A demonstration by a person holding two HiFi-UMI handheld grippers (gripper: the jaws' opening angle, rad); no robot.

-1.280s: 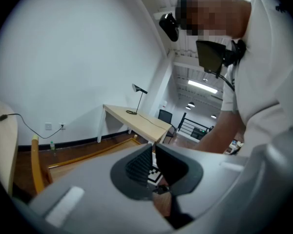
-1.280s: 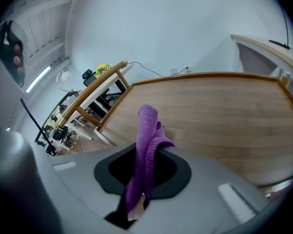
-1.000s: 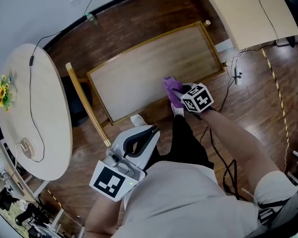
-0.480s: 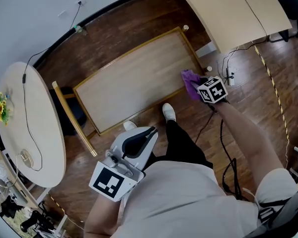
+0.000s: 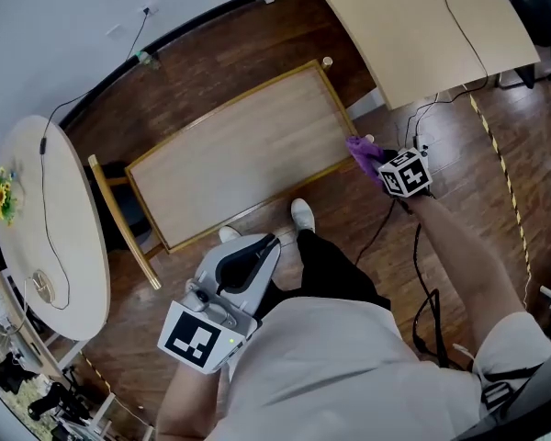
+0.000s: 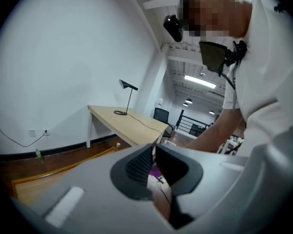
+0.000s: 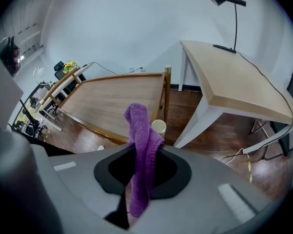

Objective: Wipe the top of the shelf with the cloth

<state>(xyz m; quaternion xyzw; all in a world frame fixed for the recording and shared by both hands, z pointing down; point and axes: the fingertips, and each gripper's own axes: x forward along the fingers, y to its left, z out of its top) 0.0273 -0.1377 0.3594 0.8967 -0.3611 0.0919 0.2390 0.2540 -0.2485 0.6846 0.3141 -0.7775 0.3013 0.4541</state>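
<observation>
The shelf top [image 5: 230,154] is a pale wooden board with a raised golden rim, lying in the middle of the head view. My right gripper [image 5: 378,166] is off its right end, past the corner post, shut on the purple cloth [image 5: 363,150]. In the right gripper view the purple cloth [image 7: 142,150] stands up from between the jaws, with the shelf top [image 7: 112,101] ahead and to the left. My left gripper [image 5: 257,255] hangs low near my body, away from the shelf; its jaws are closed with nothing between them [image 6: 154,161].
A round white table [image 5: 37,246] with yellow flowers [image 5: 2,196] stands to the left. A long pale desk [image 5: 413,26] with a lamp [image 7: 227,1] is at the upper right. Cables [image 5: 422,118] trail on the dark wood floor beside the shelf's right end.
My right gripper has carried the cloth rightward, from the front edge of the shelf top to beyond its right end. The left gripper has stayed near my body.
</observation>
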